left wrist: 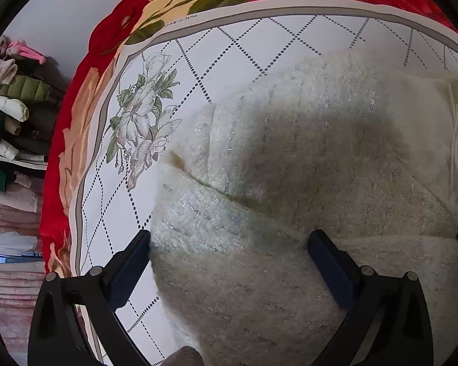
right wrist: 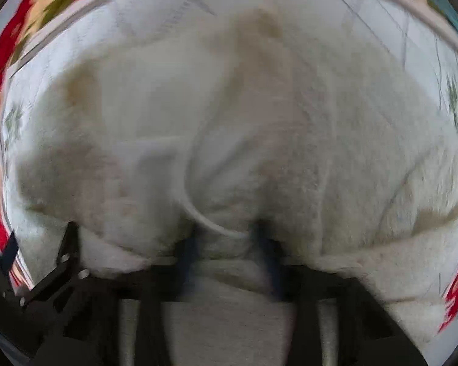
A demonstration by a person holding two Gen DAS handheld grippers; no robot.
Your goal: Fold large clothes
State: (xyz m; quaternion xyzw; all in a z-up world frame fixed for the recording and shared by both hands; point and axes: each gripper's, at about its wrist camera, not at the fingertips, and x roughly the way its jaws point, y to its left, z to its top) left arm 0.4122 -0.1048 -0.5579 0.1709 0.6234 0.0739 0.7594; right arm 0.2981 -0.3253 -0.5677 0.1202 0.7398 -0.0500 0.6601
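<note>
A fluffy cream knitted garment (left wrist: 305, 152) with glittery thread lies in thick folds on a white sheet (left wrist: 180, 61). My left gripper (left wrist: 229, 241) is open wide, pointing steeply down. Its fingers (left wrist: 137, 253) straddle the garment's near left fold, the left one at the fabric's edge over the sheet. In the blurred right wrist view the same garment (right wrist: 320, 122) fills the picture. My right gripper (right wrist: 227, 231) points straight down, its narrow-set fingers pinching bunched fabric, with a white cord (right wrist: 204, 219) looping between them. That cord (left wrist: 456, 140) also shows at the far right.
The sheet has dotted diamond lines and a printed flower (left wrist: 143, 113), and lies over a red floral blanket (left wrist: 76, 116). At the far left stands a pile of folded clothes (left wrist: 12, 103). A black gripper part (right wrist: 67, 262) shows at lower left.
</note>
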